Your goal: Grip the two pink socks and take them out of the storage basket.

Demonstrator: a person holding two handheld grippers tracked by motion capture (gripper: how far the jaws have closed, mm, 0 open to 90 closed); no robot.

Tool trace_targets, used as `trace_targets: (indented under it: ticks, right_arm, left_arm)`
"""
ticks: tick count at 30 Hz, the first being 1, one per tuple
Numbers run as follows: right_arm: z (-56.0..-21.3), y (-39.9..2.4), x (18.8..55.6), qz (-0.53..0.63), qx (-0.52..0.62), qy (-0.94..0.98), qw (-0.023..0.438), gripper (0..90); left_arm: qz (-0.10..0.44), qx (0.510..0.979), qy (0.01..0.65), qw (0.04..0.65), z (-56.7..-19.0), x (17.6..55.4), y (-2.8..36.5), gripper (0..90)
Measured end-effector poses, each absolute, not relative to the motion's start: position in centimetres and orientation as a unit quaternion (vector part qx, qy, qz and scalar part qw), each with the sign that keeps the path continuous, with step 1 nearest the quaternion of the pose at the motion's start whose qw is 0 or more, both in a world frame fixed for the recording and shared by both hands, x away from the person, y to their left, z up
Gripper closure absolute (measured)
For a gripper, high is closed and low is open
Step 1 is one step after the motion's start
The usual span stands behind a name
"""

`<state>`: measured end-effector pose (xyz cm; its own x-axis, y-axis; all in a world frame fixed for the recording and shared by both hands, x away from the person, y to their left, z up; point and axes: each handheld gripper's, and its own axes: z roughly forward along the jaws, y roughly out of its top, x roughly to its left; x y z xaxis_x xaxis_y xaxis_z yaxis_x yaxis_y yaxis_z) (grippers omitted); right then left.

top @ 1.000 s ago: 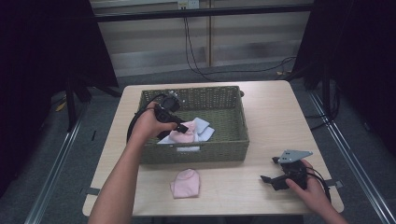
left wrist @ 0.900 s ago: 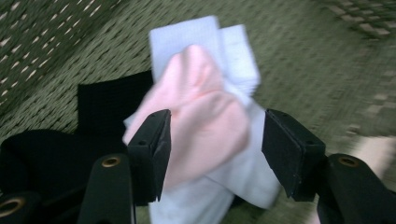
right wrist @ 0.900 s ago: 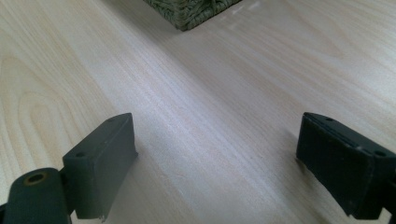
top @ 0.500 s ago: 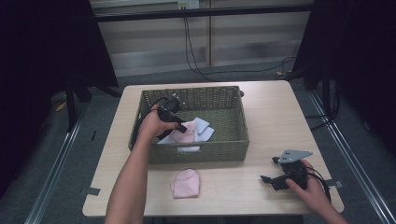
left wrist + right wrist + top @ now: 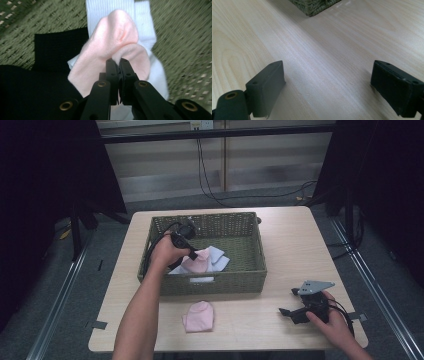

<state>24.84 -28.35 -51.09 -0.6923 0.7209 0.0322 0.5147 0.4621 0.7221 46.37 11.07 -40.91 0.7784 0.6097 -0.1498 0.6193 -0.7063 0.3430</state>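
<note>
Pink sock in basket: left gripper jaws have just been closing, now pinching it; lift-out possible. Right gripper gapes, idle on table.

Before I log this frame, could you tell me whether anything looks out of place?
One pink sock lies on the table in front of the basket, apart from the socks inside, where the left tool pinches another pink sock.
</note>
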Motion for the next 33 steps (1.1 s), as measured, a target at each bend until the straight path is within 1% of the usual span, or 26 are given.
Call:
trace_targets:
  ticks: [12, 17, 20, 21, 23, 24, 26, 27, 31, 33]
  right_arm:
    - [-51.1, -28.3, 24.9, 0.367, 0.365, 0.844, 0.141, 11.1]
    - [-51.1, -28.3, 24.9, 0.367, 0.365, 0.844, 0.141, 11.0]
    - [-51.1, -28.3, 24.8, 0.367, 0.366, 0.843, 0.14, 11.1]
    - [-51.1, -28.3, 24.8, 0.367, 0.366, 0.844, 0.141, 11.1]
    - [-51.1, -28.3, 24.8, 0.367, 0.366, 0.843, 0.14, 11.1]
    - [-51.1, -28.3, 24.8, 0.367, 0.366, 0.843, 0.14, 11.1]
    - [-51.1, -28.3, 24.8, 0.367, 0.366, 0.843, 0.14, 11.1]
    - [-51.1, -28.3, 24.8, 0.367, 0.367, 0.843, 0.14, 11.1]
    - [-51.1, -28.3, 24.8, 0.367, 0.366, 0.843, 0.14, 11.1]
    - [-51.1, -28.3, 24.8, 0.367, 0.365, 0.844, 0.141, 11.1]
  left_arm:
    - [-0.025, 0.912, 0.349, 0.216, -36.6, 45.9, 11.9, 88.0]
    - [-0.03, 0.916, 0.345, 0.202, -37.3, 45.9, 11.9, 88.0]
    - [-0.022, 0.914, 0.348, 0.21, -38.4, 46.0, 11.9, 87.3]
    - [-0.022, 0.912, 0.349, 0.214, -38.7, 46.0, 11.9, 86.0]
    - [-0.013, 0.914, 0.345, 0.214, -39.3, 46.2, 11.9, 76.5]
    - [-0.008, 0.915, 0.341, 0.216, -39.8, 46.2, 11.9, 73.7]
    - [-0.006, 0.916, 0.337, 0.216, -40.5, 46.3, 11.7, 63.9]
    - [-0.006, 0.919, 0.329, 0.217, -40.8, 46.3, 11.6, 60.9]
    - [-0.012, 0.928, 0.308, 0.209, -41.9, 46.2, 11.1, 51.7]
    - [-0.015, 0.929, 0.304, 0.209, -42.3, 46.2, 11.0, 50.2]
